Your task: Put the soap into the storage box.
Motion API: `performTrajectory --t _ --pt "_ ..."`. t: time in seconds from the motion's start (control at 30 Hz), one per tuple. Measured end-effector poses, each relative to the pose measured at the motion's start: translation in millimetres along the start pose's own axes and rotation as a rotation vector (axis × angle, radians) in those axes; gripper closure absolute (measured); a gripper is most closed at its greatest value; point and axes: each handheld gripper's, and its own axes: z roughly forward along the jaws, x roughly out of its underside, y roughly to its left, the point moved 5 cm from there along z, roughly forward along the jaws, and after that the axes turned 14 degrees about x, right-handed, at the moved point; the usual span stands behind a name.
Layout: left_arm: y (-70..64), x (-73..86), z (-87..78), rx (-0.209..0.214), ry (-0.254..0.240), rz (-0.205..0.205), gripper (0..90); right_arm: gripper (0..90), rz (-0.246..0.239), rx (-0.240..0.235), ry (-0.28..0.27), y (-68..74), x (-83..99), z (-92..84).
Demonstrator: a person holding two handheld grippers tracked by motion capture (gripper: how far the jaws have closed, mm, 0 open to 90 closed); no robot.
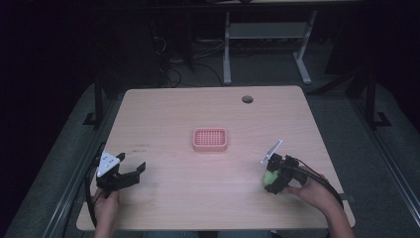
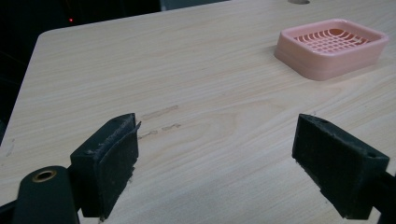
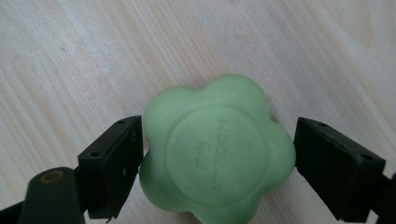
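- left hand (image 1: 106, 203) comes in from the near-left edge of the table (image 1: 208, 114); forearm low, holding the left gripper (image 1: 130, 174) over the near-left part of the top; gripper points right and a bit far, grey three-cornered plate on top
- left gripper jaws stand wide apart in the left gripper view; nothing between them, bare wood and a few faint scuff marks (image 2: 161, 119) ahead
- right hand (image 1: 312, 191) comes in from the near-right corner; wrist angled toward the left, holding the right gripper (image 1: 270, 179) tipped down at the table
- right gripper jaws sit either side of a green soap (image 3: 217, 151), flower-shaped with a round stamped centre; left jaw touches or nearly touches its side, right jaw just beside it with a thin gap; jaws apart, not clamped
- soap lies on the wood at the near-right of the table; cannot tell if lifted
- pink soap dish (image 1: 210, 139) with slotted floor sits mid-table, well apart from both grippers; empty
- round hole (image 1: 247, 99) in the far-right of the top
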Motion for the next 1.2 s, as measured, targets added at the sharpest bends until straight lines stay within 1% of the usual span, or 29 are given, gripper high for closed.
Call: performTrajectory --t 0.1,0.17,0.23,0.8,1.03,1.17,1.2 --pt "0.0 0.0 -0.2 -0.001 -0.001 0.0 14.2 16.6 -0.002 -0.003 0.001 0.2 -0.3 1.4" --pt "0.1 0.0 0.0 -0.001 -0.001 -0.002 14.2 19.3 -0.003 -0.011 0.006 1.1 -0.4 2.0" --pt "0.1 0.0 0.0 0.0 -0.001 -0.002 14.2 19.4 -0.008 -0.004 0.01 0.6 -0.1 2.8" --pt "0.2 0.1 0.0 0.0 -0.002 -0.002 14.2 23.9 -0.009 -0.006 0.022 2.3 0.2 4.3" --pt "0.4 -0.2 -0.6 -0.001 -0.001 0.0 14.2 24.4 -0.01 -0.004 0.022 2.2 0.2 4.0" --pt "0.1 0.3 -0.5 0.0 0.0 -0.001 14.2 24.8 -0.004 -0.008 0.013 2.6 1.0 3.4" --pt "0.1 0.4 -0.5 0.0 0.0 -0.001 14.2 24.8 -0.01 -0.005 0.007 2.5 1.1 3.3"
